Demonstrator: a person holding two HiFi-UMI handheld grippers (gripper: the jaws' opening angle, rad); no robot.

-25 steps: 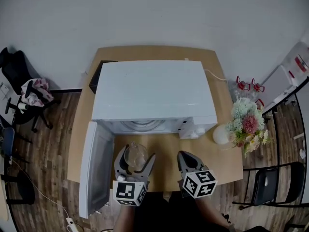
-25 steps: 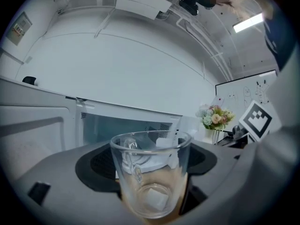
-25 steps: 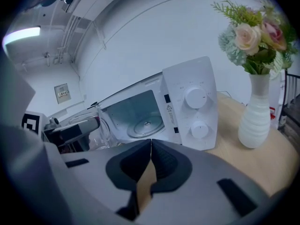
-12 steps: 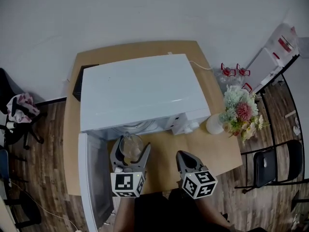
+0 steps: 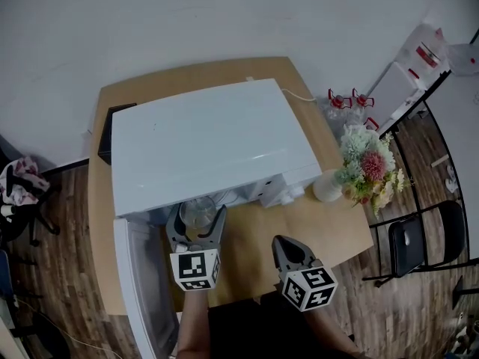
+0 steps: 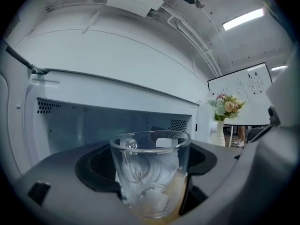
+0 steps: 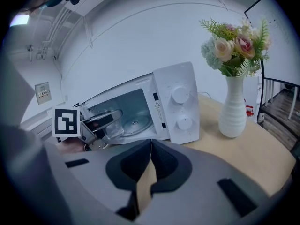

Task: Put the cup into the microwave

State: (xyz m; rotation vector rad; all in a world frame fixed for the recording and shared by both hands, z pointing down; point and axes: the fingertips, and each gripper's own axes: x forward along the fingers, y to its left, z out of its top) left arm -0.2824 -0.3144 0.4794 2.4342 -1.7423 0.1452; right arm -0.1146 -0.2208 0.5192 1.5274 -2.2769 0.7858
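**Cup at the microwave's mouth, not yet set down**

The left gripper (image 5: 197, 223) was clamped on the clear glass cup (image 6: 151, 172), holding it upright at the open front of the white microwave (image 5: 209, 144). The microwave's door (image 5: 142, 290) stood swung out to the left. The right gripper (image 5: 284, 244) hung to the right over the table (image 5: 329, 223), jaws together and empty. The carry looked nearly done. Sliding the cup onto the turntable (image 7: 136, 123) and releasing it remained.

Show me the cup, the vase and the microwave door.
cup (image 6: 150, 172), left gripper view, middle of its glass wall.
vase (image 7: 233, 110), right gripper view, its white body.
microwave door (image 5: 142, 283), head view, the open door's inner face.
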